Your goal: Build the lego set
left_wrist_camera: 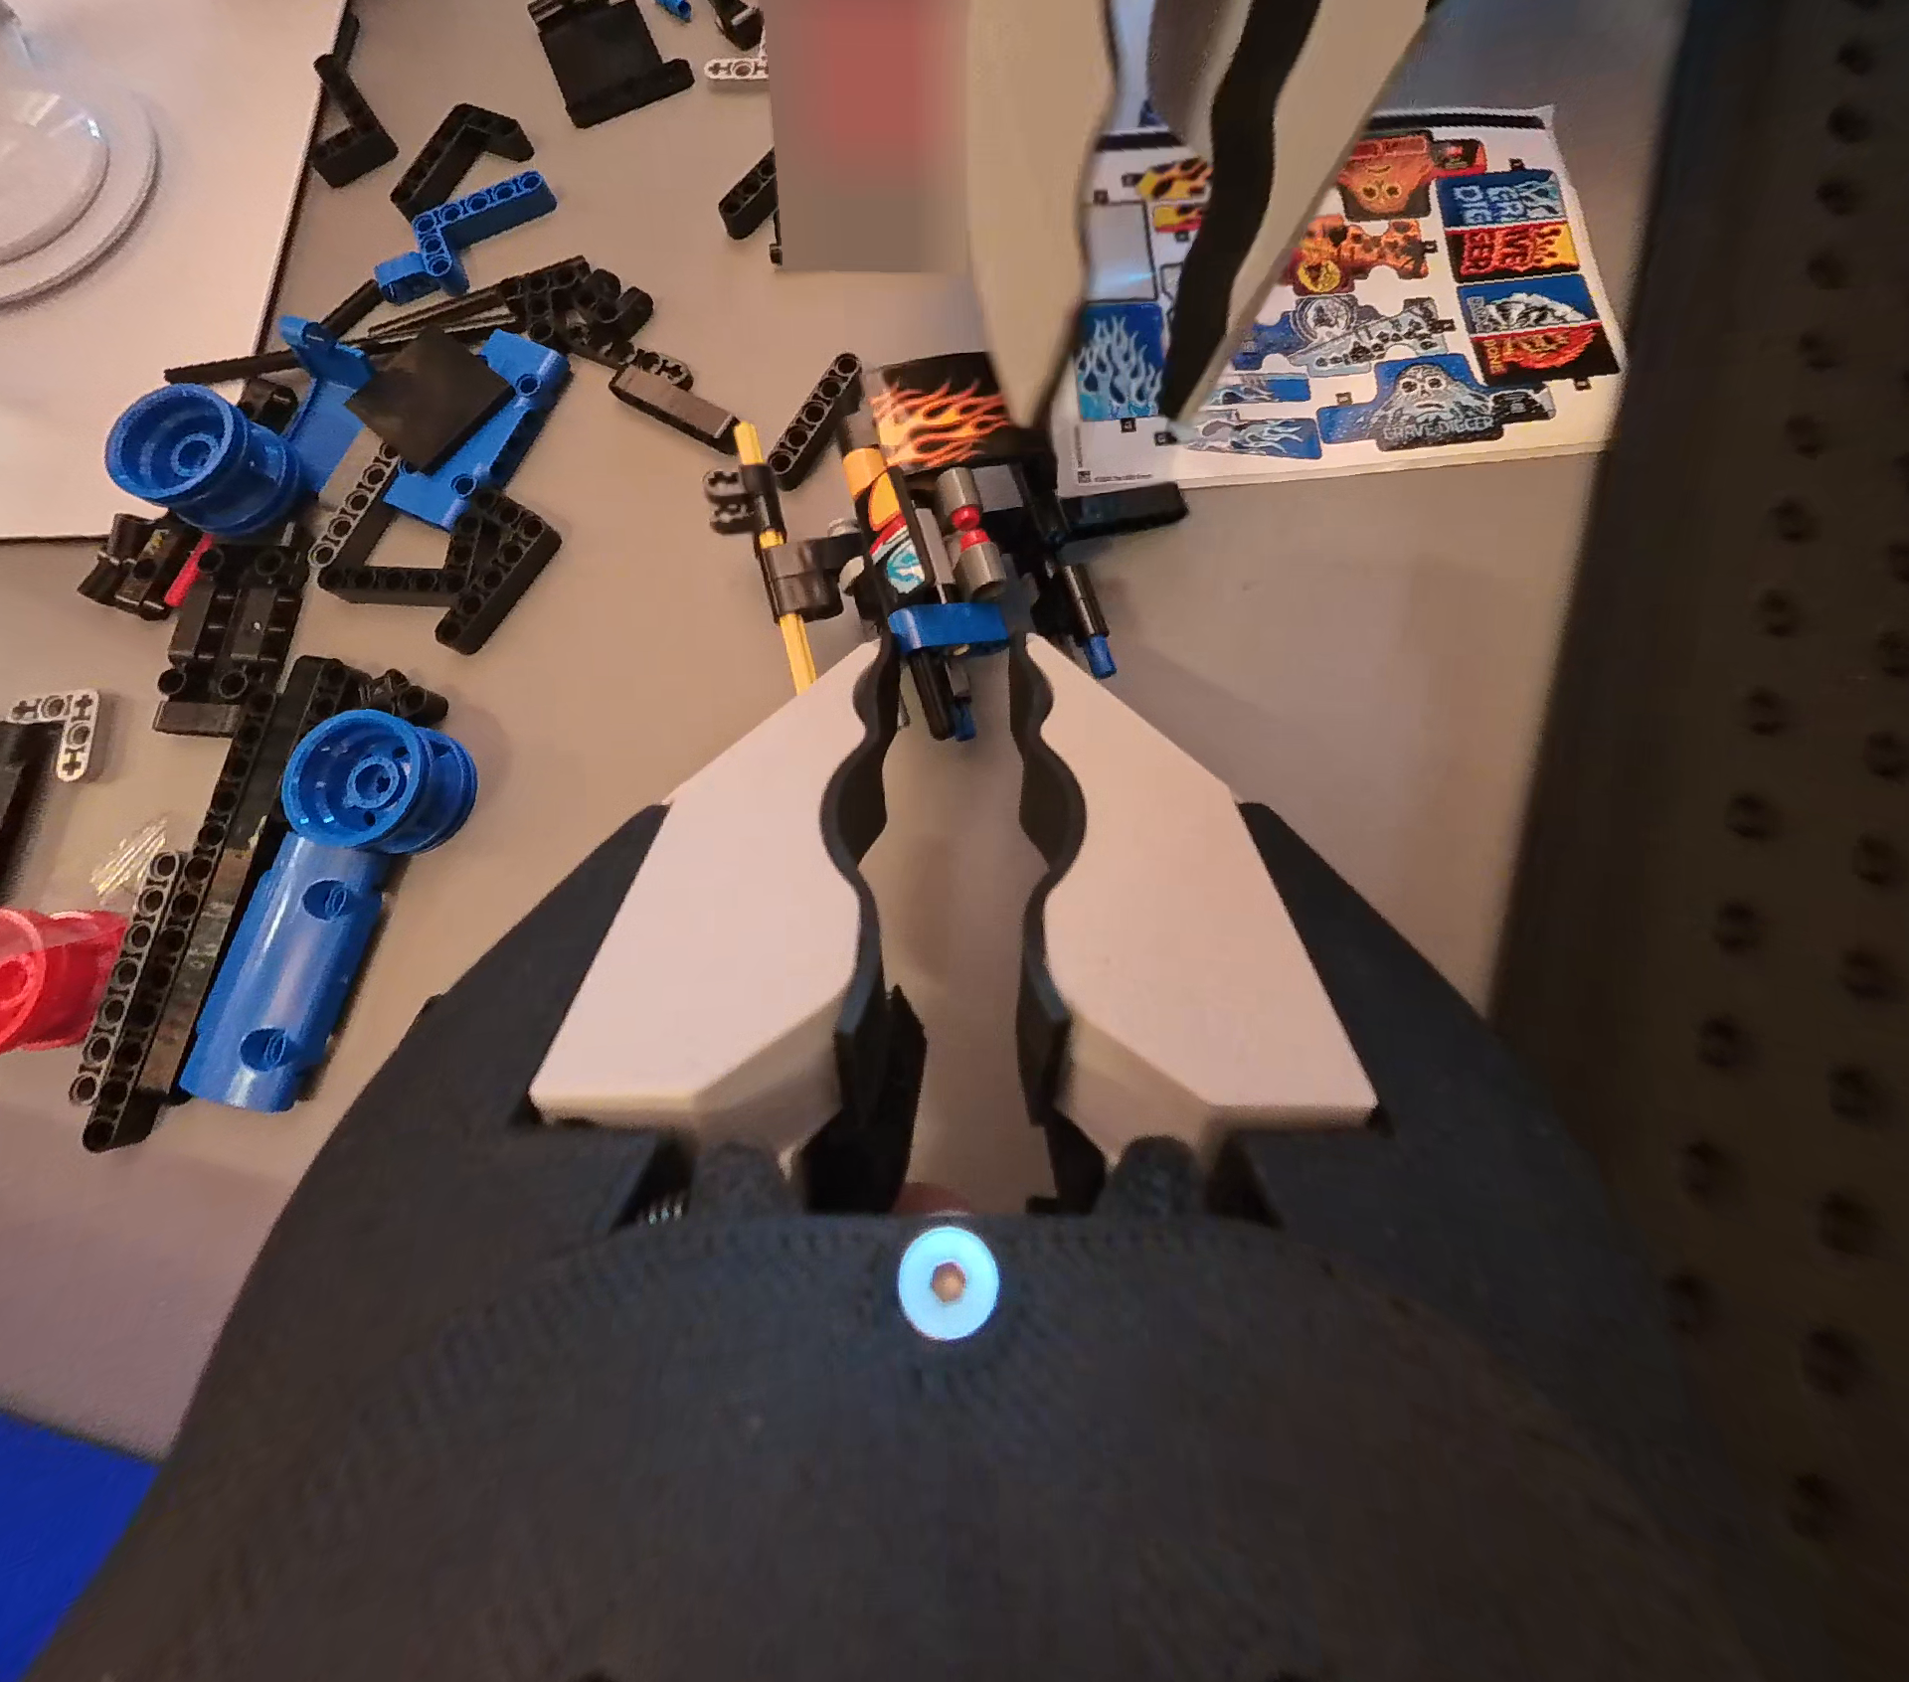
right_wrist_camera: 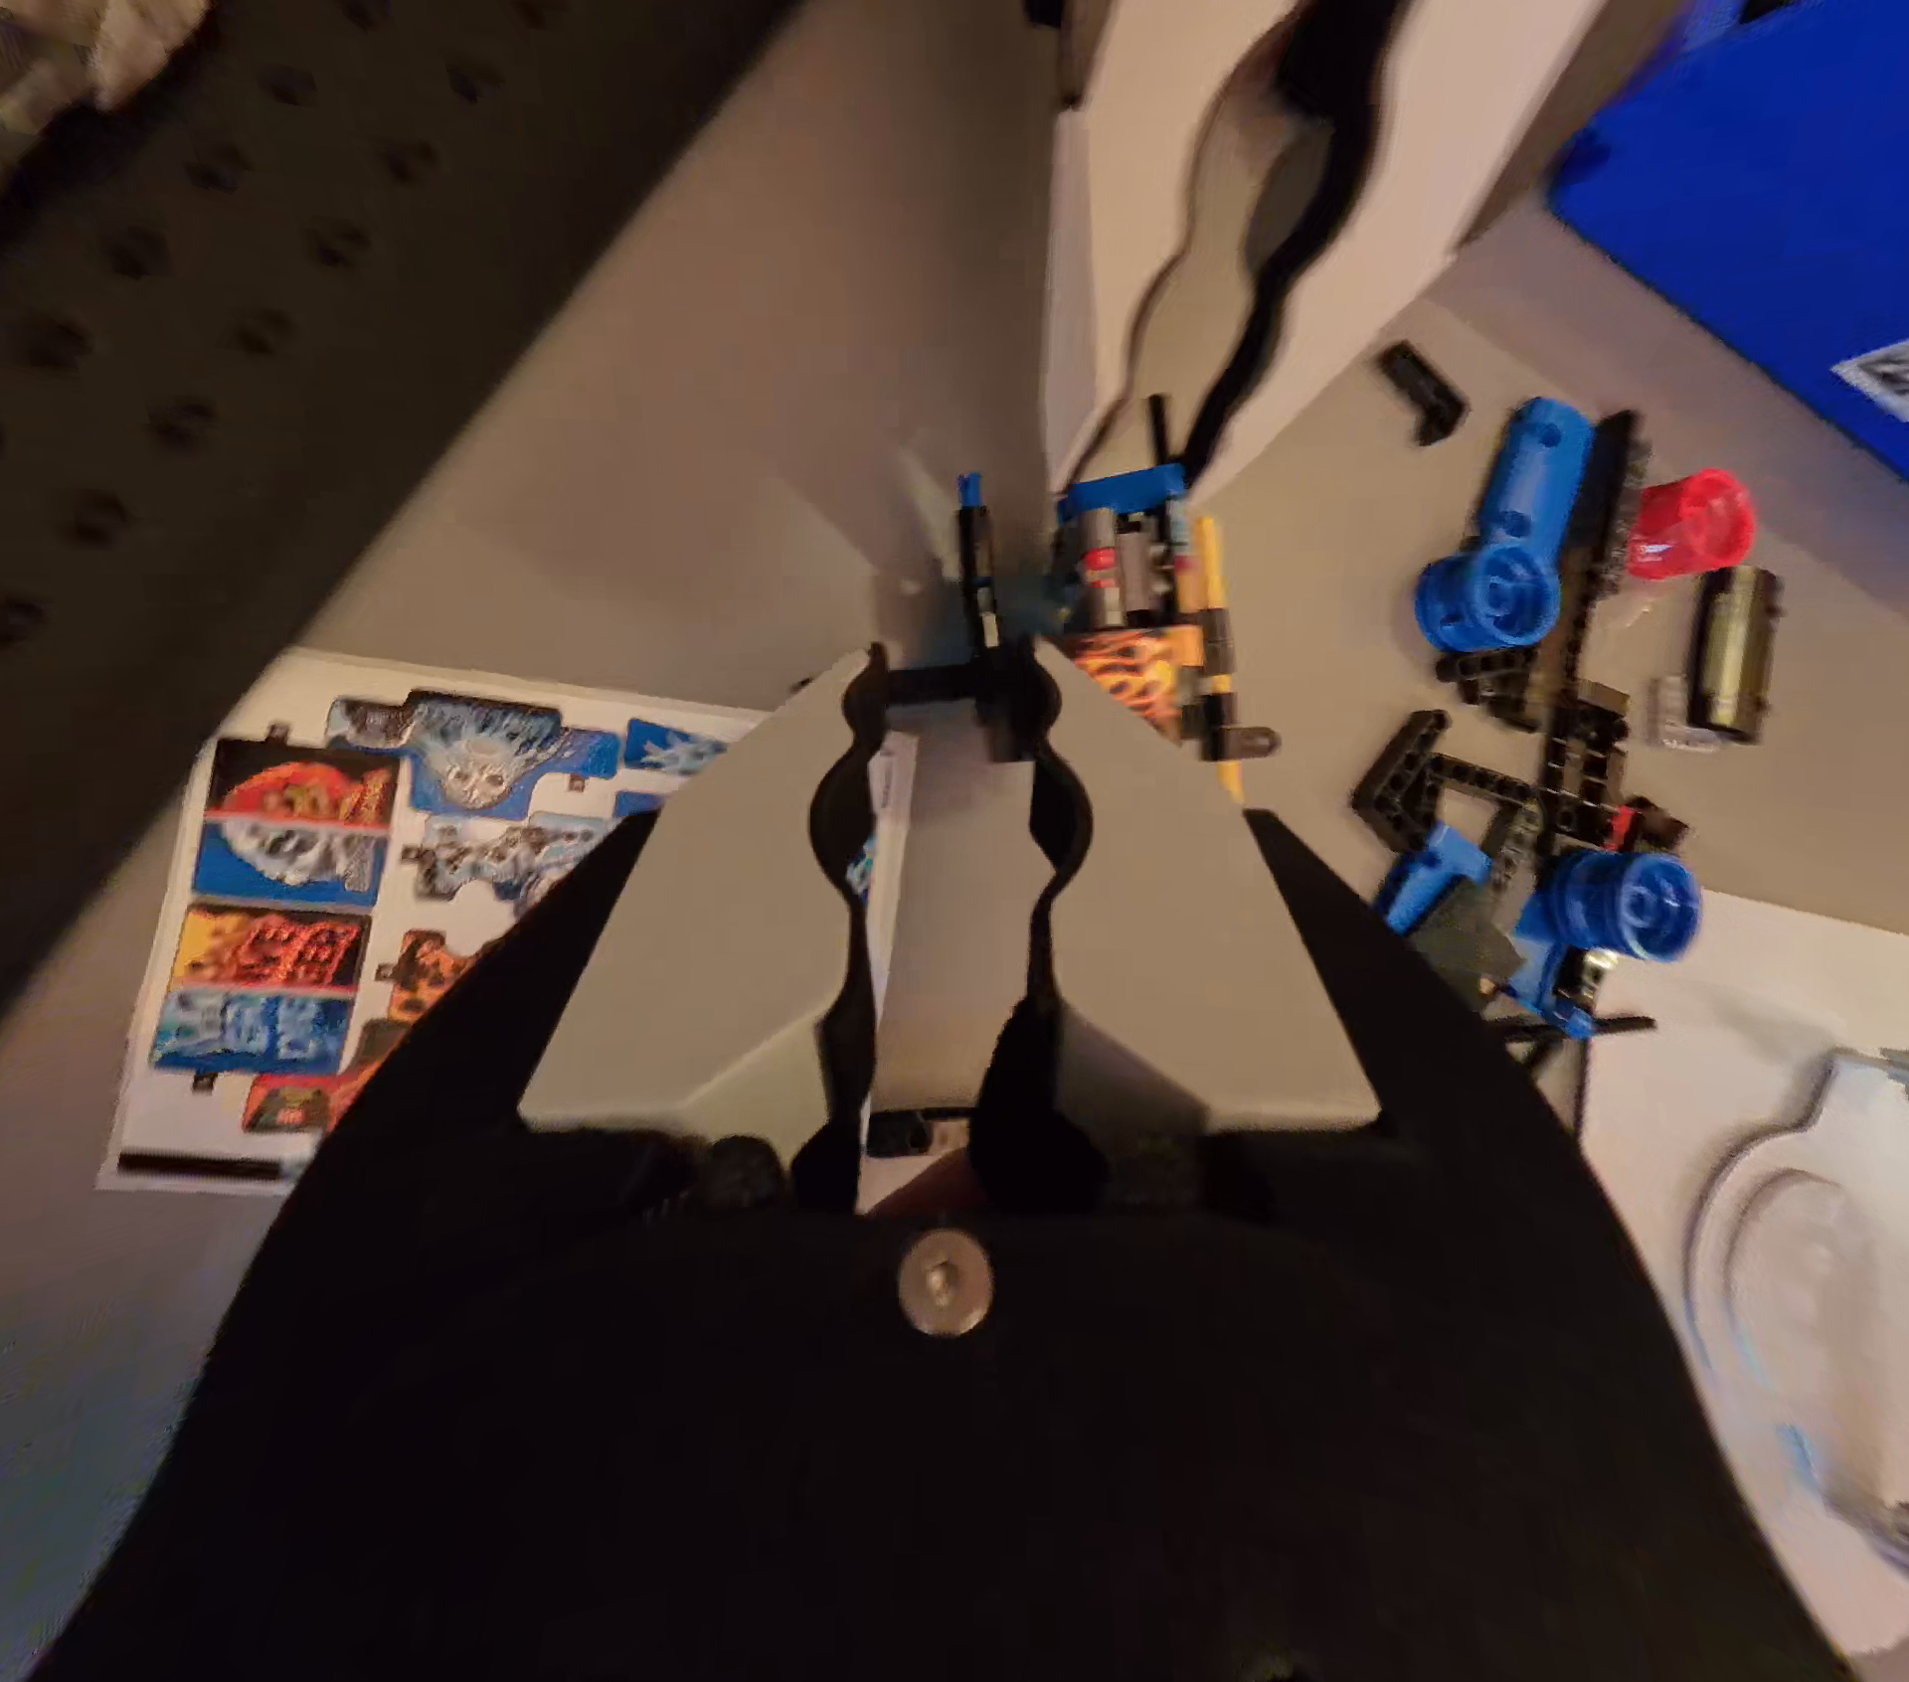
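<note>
Left gripper (left_wrist_camera: pixel 950 651) gripped the near end of the partly built lego assembly (left_wrist_camera: pixel 935 517), jaws drawn narrow around its blue cross-piece and black pins. The assembly sat just above the grey counter (left_wrist_camera: pixel 1291 703), near the middle, carrying a flame-printed black panel (left_wrist_camera: pixel 940 414), grey cylinders with red bands, and a yellow axle (left_wrist_camera: pixel 770 538) along its left flank.

Right gripper (right_wrist_camera: pixel 956 677) met the same assembly from the opposite end, jaws narrow and clamped on a black beam (right_wrist_camera: pixel 930 687) jutting from it; that view was blurred, fine detail unclear. In the left wrist view the right gripper came down from the top, its tips at the flame panel's far edge.

Sticker sheet (left_wrist_camera: pixel 1374 290) lay flat on the counter just beyond the assembly, partly under the right gripper.

Loose parts were scattered to the left: two blue wheel hubs (left_wrist_camera: pixel 191 455), a blue cylinder block (left_wrist_camera: pixel 284 971), black liftarm beams (left_wrist_camera: pixel 470 543), a red translucent piece (left_wrist_camera: pixel 41 971). A dark perforated panel (left_wrist_camera: pixel 1777 600) ran along the counter's right side.
</note>
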`<state>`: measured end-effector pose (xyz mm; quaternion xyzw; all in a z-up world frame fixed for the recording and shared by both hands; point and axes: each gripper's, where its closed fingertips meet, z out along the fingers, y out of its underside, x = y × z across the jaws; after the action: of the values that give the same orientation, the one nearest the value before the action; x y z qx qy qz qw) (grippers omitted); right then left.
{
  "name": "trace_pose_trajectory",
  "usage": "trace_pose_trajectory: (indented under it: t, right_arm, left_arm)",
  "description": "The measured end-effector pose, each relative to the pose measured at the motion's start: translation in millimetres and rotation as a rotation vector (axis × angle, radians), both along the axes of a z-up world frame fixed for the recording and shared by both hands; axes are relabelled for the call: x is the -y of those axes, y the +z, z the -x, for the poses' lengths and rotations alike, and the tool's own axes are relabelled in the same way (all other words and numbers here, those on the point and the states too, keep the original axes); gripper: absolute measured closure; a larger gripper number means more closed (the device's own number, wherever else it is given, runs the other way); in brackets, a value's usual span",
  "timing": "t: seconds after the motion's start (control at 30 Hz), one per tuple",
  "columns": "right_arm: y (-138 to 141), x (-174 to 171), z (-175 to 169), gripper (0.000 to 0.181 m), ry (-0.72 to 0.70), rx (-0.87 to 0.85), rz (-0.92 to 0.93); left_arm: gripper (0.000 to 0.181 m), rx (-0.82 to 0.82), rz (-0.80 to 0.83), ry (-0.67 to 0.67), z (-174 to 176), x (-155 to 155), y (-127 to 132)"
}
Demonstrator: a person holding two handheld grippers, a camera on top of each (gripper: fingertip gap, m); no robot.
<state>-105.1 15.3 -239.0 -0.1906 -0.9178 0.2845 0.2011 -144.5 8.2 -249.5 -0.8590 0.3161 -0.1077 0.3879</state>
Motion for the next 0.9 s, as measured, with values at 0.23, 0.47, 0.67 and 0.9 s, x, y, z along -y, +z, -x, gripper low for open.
trace_pose_trajectory:
  t: [0.23,0.47,0.67,0.9]
  right_arm:
    - [0,-19,11,0.152,-0.099,-0.034,0.040]
    - [-1,-29,10,0.146,-0.166,-0.034,-0.007]
    - [-2,-27,11,0.150,-0.190,-0.050,-0.061]
    - [19,-37,9,0.137,-0.358,-0.111,-0.027]
  left_arm:
    - [0.164,0.005,-0.001,-0.005,-2,-1,0]
    - [0.164,0.006,-0.005,0.005,-3,-2,1]
    - [0.163,0.006,-0.008,0.036,-3,-2,0]
    - [0.163,0.078,-0.006,0.207,5,-4,0]
